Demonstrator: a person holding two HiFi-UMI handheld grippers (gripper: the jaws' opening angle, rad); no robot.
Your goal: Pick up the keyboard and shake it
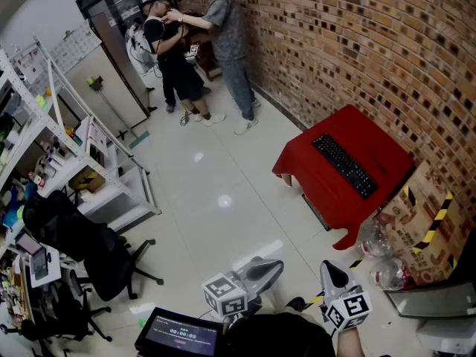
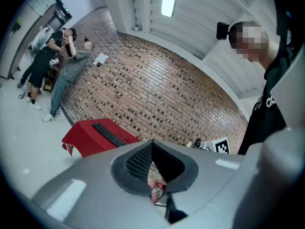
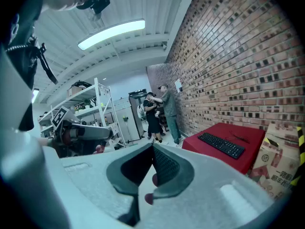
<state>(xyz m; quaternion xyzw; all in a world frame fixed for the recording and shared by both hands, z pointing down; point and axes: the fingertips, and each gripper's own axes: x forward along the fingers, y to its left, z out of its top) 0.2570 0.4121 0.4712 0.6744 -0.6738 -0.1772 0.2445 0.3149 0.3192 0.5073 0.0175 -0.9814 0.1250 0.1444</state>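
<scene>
Flat on the red-draped tabletop against the brick wall: the black keyboard, untouched and well apart from both grippers. Low at the near edge of the head view, side by side over the tiled floor: left gripper and right gripper. Fingers of the left pressed together on nothing; likewise the right's fingers, closed and empty. Beside the tabletop, a cardboard box and two clear bottles. Farther along the wall, two people standing.

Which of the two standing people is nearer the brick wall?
The person in the grey shirt and jeans; the person in black shorts stands farther from it.
</scene>
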